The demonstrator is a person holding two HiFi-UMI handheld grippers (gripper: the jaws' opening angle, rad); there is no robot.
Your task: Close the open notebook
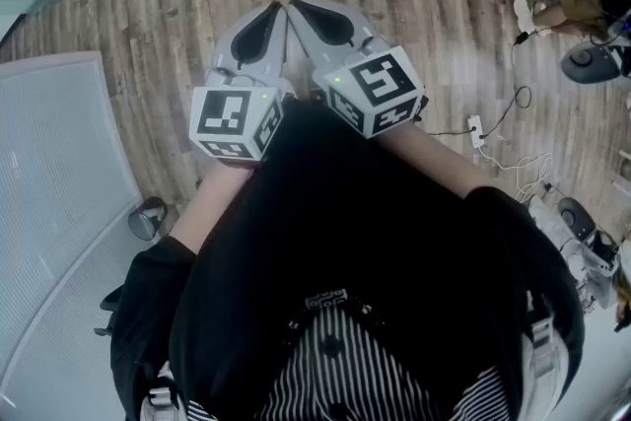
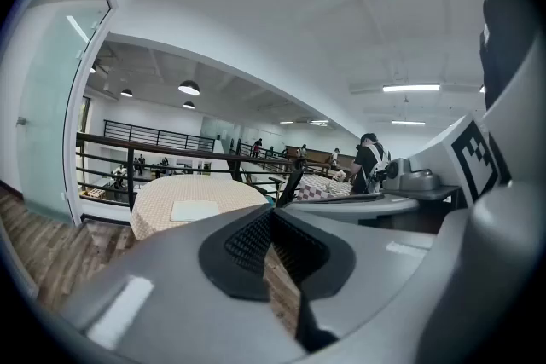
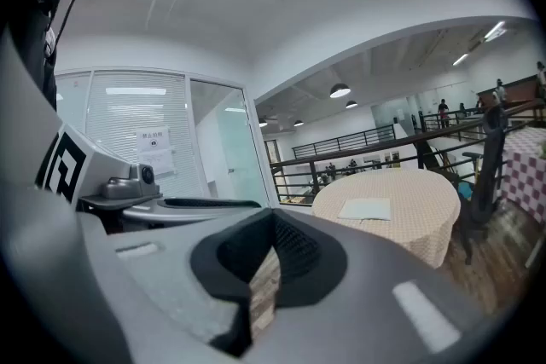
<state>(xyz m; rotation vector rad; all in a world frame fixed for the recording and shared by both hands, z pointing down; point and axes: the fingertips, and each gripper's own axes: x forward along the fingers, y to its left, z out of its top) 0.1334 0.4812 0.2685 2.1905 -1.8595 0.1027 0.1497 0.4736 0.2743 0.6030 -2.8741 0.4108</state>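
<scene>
Head view is showing the left gripper (image 1: pixel 276 10) and right gripper (image 1: pixel 296 8) side by side before the person's chest, both clenched on nothing. Across the wood floor (image 1: pixel 148 5), the notebook (image 3: pixel 365 209) is lying flat on a round checked-cloth table (image 3: pixel 418 234), well apart from both. Its long axis is running across the view, with a black railing (image 3: pixel 375 144) standing behind.

Left gripper (image 2: pixel 271 222) jaws together, nothing between. Beyond: round table (image 2: pixel 149 205), checked cloth, notebook (image 2: pixel 196 210) flat near its middle. Railing (image 2: pixel 145 151) behind.
</scene>
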